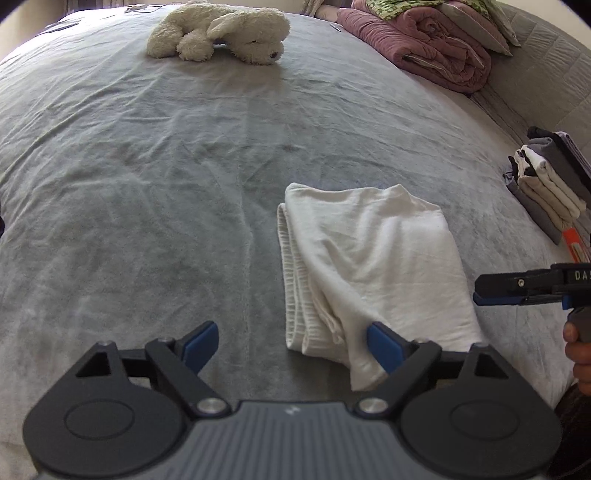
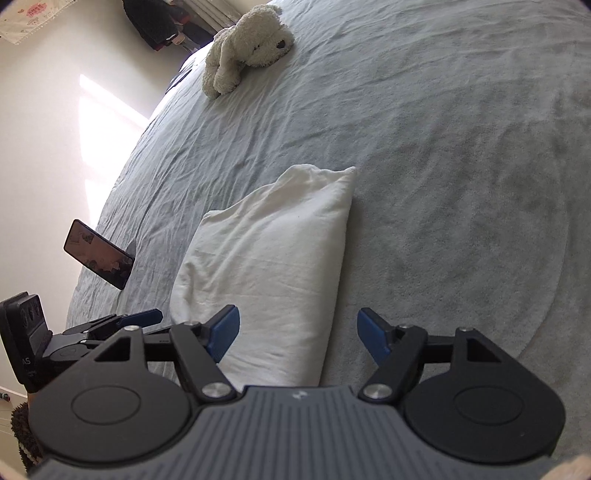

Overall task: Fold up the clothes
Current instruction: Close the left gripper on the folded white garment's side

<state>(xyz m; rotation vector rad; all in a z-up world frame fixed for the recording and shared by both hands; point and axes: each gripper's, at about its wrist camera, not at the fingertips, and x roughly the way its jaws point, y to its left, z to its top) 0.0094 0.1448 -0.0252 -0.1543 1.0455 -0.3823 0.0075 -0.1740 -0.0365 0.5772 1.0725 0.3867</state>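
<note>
Left wrist view: folded white garment lies on the bed, long axis running away from the spread, empty left gripper; right gripper likewise gapes.

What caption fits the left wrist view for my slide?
Open left gripper hovers beside a folded white garment on the grey bedsheet, plush dog beyond.

The right tongs hang spread apart over the folded white garment on the grey bed.
</note>
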